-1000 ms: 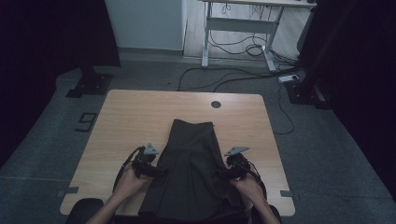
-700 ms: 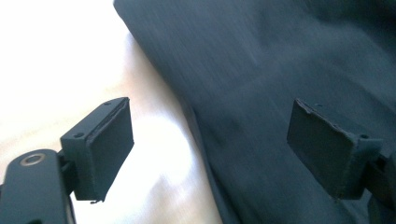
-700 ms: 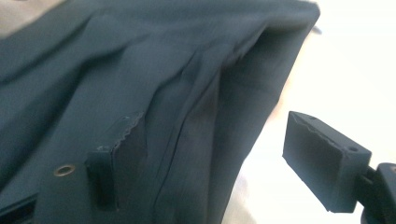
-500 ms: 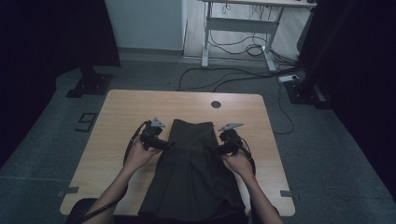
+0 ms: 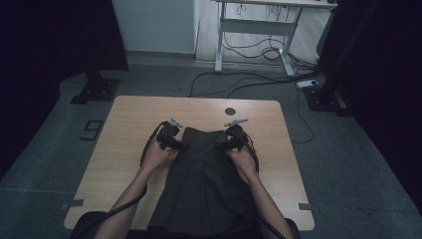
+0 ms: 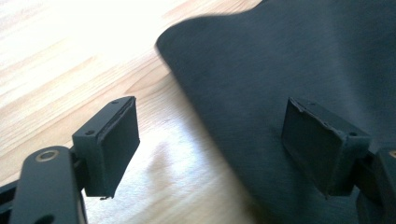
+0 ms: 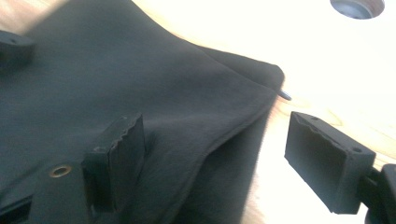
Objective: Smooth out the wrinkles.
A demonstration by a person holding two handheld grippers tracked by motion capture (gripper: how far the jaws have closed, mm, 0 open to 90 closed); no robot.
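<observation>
Dark garment [image 5: 204, 184] lies flat down the middle of my wooden counter [image 5: 134, 117], its near end running off the edge by my body; far edge sits short of the round grommet hole [image 5: 229, 111]; left tongs [image 5: 175, 143] at the far left corner, jaws released and just been narrowing, one over bare wood, one over cloth, cloth edge between them; right tongs [image 5: 225, 143] at the far right corner, released, astride the hem; no readable label or writing anywhere.
</observation>
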